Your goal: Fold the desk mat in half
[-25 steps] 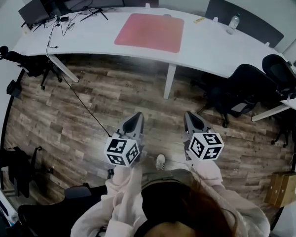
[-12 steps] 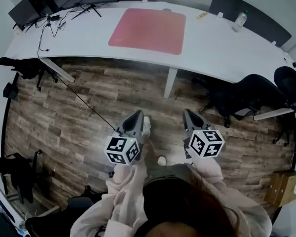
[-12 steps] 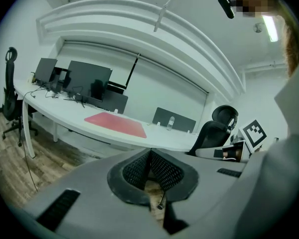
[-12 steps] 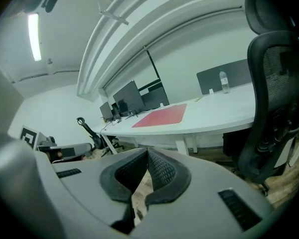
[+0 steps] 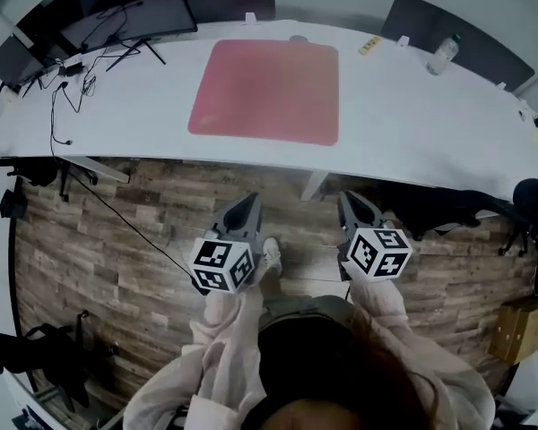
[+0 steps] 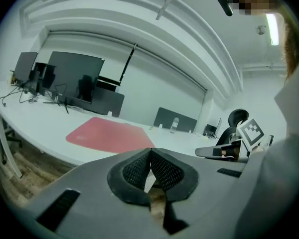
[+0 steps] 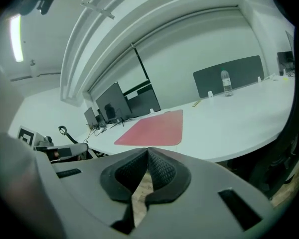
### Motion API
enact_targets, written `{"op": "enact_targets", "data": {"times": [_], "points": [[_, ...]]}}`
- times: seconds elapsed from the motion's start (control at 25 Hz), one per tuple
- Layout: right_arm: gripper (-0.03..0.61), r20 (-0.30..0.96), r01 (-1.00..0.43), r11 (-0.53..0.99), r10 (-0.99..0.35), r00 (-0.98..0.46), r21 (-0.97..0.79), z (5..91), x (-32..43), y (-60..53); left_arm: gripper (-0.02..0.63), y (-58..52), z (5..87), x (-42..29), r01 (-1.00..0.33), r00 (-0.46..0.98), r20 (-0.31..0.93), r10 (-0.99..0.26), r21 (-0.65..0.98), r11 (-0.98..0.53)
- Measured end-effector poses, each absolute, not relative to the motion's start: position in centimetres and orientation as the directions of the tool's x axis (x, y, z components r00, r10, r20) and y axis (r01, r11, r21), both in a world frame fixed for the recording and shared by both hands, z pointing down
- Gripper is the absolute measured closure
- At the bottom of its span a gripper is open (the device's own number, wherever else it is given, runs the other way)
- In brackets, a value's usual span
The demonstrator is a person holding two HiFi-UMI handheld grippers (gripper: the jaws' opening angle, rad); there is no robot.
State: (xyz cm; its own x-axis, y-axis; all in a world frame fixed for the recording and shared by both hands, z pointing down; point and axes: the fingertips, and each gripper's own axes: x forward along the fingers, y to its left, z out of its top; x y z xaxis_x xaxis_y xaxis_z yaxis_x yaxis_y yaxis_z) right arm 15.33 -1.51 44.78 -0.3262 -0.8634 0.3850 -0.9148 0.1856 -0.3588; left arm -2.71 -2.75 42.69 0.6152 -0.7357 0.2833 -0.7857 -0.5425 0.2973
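A red desk mat (image 5: 264, 90) lies flat on the long white desk (image 5: 412, 124), unfolded. It shows beyond the jaws in the left gripper view (image 6: 109, 135) and in the right gripper view (image 7: 152, 128). My left gripper (image 5: 250, 202) hangs over the wooden floor, short of the desk's near edge, shut with nothing between its tips. My right gripper (image 5: 351, 198) sits beside it, level with it, also shut and empty. Both point toward the desk and neither touches the mat.
Monitors and cables (image 5: 90, 38) crowd the desk's far left. A water bottle (image 5: 442, 54) stands at the far right near a dark divider panel (image 5: 453, 27). Black chairs (image 5: 529, 206) stand right; a cardboard box (image 5: 518, 328) sits on the floor.
Both grippers have moved forward toward the desk together. The desk and mat now sit nearer and larger in the head view. Both pairs of jaws stayed shut.
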Motion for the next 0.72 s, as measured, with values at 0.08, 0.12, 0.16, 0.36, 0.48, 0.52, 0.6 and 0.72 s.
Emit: {"op": "enact_targets", "data": {"times": [0.08, 0.12, 0.16, 0.36, 0.48, 0.52, 0.6, 0.72], "points": [[0.565, 0.393, -0.920, 0.162, -0.868, -0.305, -0.358, 44.9, 15.1, -4.2, 0.588, -5.7, 42.7, -3.2, -0.775, 0.629, 0.285, -0.723, 0.303, -0.555], [0.565, 0.397, -0.921, 0.150, -0.869, -0.296, -0.358, 45.0, 14.9, -5.5, 0.588, -7.0, 42.8, -3.4, -0.769, 0.637, 0.287, -0.716, 0.305, -0.562], [0.565, 0.401, -0.922, 0.139, -0.870, -0.288, -0.361, 45.1, 14.7, -6.6, 0.588, -8.2, 42.9, -3.6, -0.763, 0.644, 0.289, -0.708, 0.307, -0.569], [0.565, 0.423, -0.926, 0.096, -0.869, -0.257, -0.364, 46.4, 14.1, -10.6, 0.588, -12.6, 44.1, -3.5, -0.731, 0.682, 0.301, -0.666, 0.318, -0.604], [0.565, 0.448, -0.936, 0.068, -0.865, -0.228, -0.345, 47.3, 14.7, -12.1, 0.588, -14.4, 45.1, -2.7, -0.713, 0.701, 0.311, -0.642, 0.326, -0.620], [0.565, 0.460, -0.940, 0.054, -0.862, -0.214, -0.337, 47.7, 15.1, -12.4, 0.587, -14.8, 45.3, -2.3, -0.708, 0.706, 0.314, -0.635, 0.330, -0.624], [0.565, 0.485, -0.946, 0.027, -0.854, -0.189, -0.322, 48.4, 16.1, -12.8, 0.588, -15.4, 45.6, -1.5, -0.701, 0.713, 0.319, -0.624, 0.339, -0.628], [0.505, 0.519, -0.945, 0.000, -0.836, -0.179, -0.326, 49.7, 17.4, -13.7, 0.588, -16.6, 46.1, -0.6, -0.701, 0.714, 0.332, -0.617, 0.349, -0.623]]}}
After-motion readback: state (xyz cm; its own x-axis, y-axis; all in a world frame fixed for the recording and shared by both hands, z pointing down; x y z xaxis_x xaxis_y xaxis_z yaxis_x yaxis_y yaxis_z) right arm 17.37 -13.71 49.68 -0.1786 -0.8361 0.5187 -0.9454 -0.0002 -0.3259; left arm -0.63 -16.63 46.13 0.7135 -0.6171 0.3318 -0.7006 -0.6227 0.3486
